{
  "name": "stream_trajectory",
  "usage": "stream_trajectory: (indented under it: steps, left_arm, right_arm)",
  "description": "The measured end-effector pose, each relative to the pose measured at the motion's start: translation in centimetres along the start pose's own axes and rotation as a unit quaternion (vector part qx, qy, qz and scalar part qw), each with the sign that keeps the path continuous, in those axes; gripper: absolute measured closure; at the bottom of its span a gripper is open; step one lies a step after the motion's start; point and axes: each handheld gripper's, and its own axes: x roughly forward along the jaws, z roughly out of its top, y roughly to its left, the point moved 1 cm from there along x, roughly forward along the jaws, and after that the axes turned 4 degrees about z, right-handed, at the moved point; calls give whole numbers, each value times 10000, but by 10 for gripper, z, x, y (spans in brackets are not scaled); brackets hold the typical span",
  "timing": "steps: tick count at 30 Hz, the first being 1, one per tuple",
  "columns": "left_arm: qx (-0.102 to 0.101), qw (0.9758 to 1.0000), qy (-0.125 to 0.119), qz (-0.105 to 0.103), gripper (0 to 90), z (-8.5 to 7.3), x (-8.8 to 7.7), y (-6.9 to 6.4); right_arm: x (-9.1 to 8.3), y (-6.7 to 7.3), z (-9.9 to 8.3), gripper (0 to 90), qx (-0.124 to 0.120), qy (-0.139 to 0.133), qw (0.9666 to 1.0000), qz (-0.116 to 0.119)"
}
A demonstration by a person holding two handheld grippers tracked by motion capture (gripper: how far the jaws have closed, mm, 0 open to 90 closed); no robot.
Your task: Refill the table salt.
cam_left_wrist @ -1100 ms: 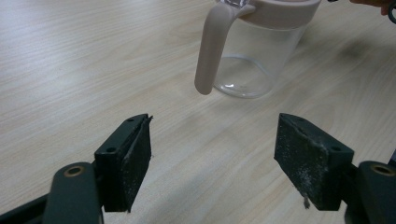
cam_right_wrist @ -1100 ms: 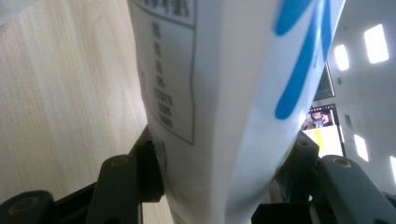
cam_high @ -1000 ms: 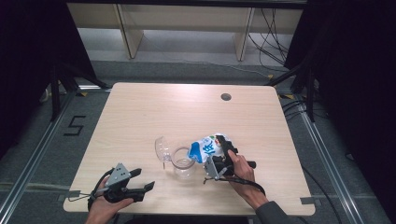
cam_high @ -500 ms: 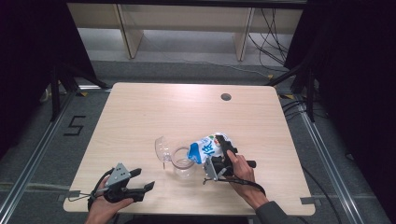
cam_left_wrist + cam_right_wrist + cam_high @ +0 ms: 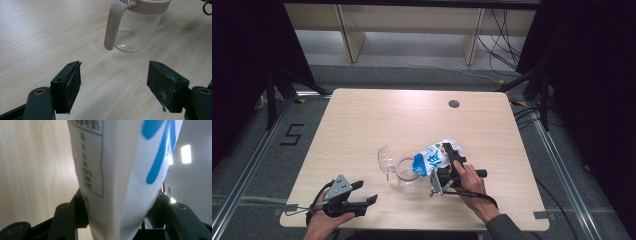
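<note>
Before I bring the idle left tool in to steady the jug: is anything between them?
Nothing visible: bare table lies between the open left tool and the jug, its handle facing it.

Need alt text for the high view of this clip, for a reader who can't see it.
The right gripper tips a blue-and-white carton over a clear jug with its lid hinged open, on a wooden table. The left gripper rests open near the table's front edge.

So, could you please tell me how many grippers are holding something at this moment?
1. The right gripper is clamped on the blue-and-white carton, tilted over the clear jug. The left gripper sits open near the table's front-left edge, with nothing between its jaws.
</note>
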Motion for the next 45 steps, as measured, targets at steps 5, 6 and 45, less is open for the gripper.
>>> stream_trajectory:
  steps: [5,6,45]
  left_arm:
    - [-11,10000,-5,-7,269,0,0,0]
    - [-8,10000,-4,-6,269,0,0,0]
    - [-34,10000,8,6,268,0,0,-1]
  right_arm:
    - [1,-4,1,491,-421,-57,9990,-106]
    - [2,2,0,492,-3,-87,10000,-35]
    - [7,-4,-1,517,-529,-324,9972,-411]
